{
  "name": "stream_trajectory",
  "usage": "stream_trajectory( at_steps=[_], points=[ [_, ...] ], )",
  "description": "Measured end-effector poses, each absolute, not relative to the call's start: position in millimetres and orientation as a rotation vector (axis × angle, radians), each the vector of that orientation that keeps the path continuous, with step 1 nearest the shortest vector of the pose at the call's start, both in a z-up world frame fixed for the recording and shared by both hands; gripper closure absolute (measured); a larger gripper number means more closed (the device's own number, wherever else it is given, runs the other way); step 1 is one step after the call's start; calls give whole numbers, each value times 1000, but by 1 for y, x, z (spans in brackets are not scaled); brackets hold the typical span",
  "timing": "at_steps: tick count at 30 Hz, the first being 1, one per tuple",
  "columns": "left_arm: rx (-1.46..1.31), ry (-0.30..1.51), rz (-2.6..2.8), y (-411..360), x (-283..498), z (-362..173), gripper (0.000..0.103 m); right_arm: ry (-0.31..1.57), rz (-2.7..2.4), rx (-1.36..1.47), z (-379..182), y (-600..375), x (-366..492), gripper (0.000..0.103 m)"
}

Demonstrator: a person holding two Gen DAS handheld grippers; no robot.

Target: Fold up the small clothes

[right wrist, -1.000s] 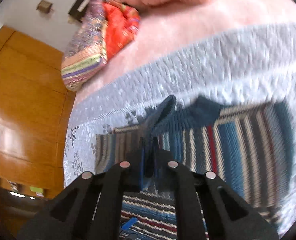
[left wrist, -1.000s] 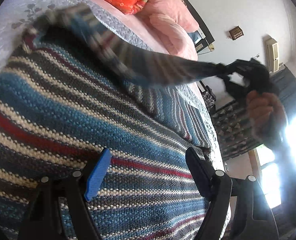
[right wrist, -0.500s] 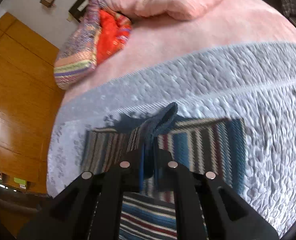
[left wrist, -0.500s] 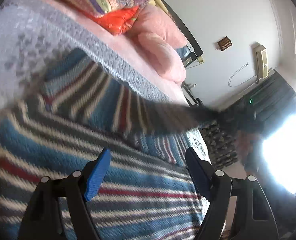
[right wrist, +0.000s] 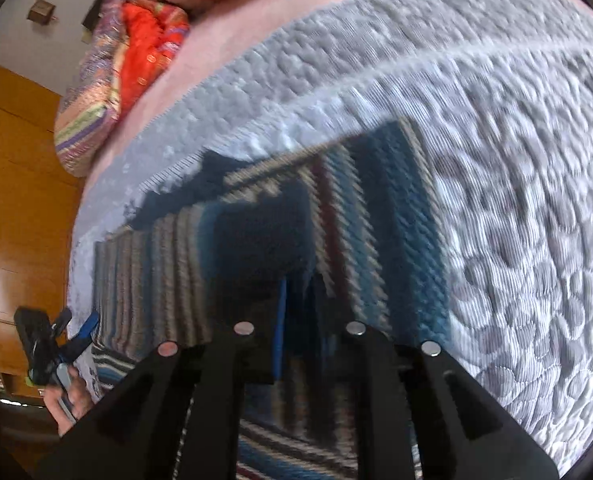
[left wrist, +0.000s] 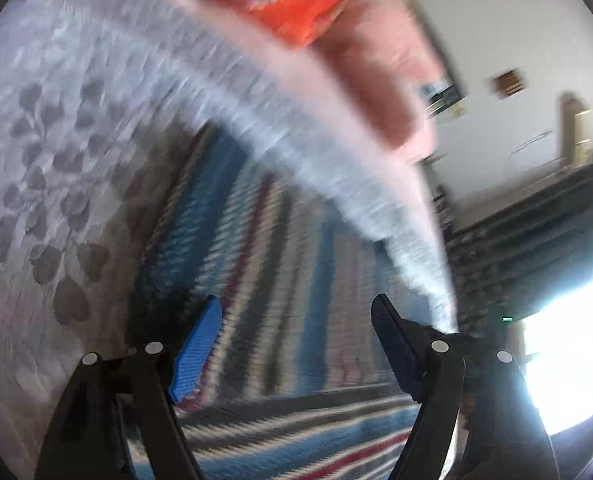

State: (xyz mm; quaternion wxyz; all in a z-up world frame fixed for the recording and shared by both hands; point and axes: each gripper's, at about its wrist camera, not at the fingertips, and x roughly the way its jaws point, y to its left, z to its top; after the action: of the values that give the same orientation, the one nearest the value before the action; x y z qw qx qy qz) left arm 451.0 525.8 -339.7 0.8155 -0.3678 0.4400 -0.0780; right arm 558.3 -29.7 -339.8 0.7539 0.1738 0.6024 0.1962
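Knitwear spread on our bed: a blue, grey, cream and red striped knitted sweater (left wrist: 280, 264) lies on the pale grey quilted bedspread with a leaf pattern (left wrist: 56, 140). We hold our left gripper (left wrist: 296, 344) just above the stripes, its blue-padded fingers (left wrist: 196, 356) wide apart and empty. Our right gripper (right wrist: 296, 320) has its fingers drawn close together on a dark fold of the sweater, though blur keeps us from being sure of the grip. In the right wrist view a hand (right wrist: 72, 400) shows at eight o'clock, and a multicoloured striped pillow (right wrist: 92, 96) at ten o'clock.
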Motion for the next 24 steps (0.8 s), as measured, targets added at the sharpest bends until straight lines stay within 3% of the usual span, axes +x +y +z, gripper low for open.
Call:
stream_trajectory(
  at_steps=[2, 6, 11, 13, 15, 16, 21, 24],
  points=[
    [-743, 998, -180, 521, 461, -342, 26, 1282, 414, 432, -332, -43, 557, 84],
    [-647, 945, -269, 509, 484, -311, 25, 1179, 473, 571, -309, -56, 564, 83],
    [-607, 1036, -201, 508, 521, -330, 26, 1304, 542, 541, -343, -24, 569, 83],
    [-601, 1090, -153, 513, 529, -349, 32, 1355, 534, 510, -365, -21, 566, 92],
    [-595, 1096, -158, 513, 529, -345, 33, 1351, 535, 513, -366, -26, 564, 96],
    [-605, 1084, -174, 513, 526, -337, 33, 1344, 542, 532, -363, -30, 562, 89],
    [-665, 1045, -379, 506, 491, -318, 33, 1347, 626, 539, -358, -37, 537, 86],
    [-595, 1156, -285, 501, 485, -351, 36, 1379, 592, 483, -375, -30, 530, 92]
  ],
)
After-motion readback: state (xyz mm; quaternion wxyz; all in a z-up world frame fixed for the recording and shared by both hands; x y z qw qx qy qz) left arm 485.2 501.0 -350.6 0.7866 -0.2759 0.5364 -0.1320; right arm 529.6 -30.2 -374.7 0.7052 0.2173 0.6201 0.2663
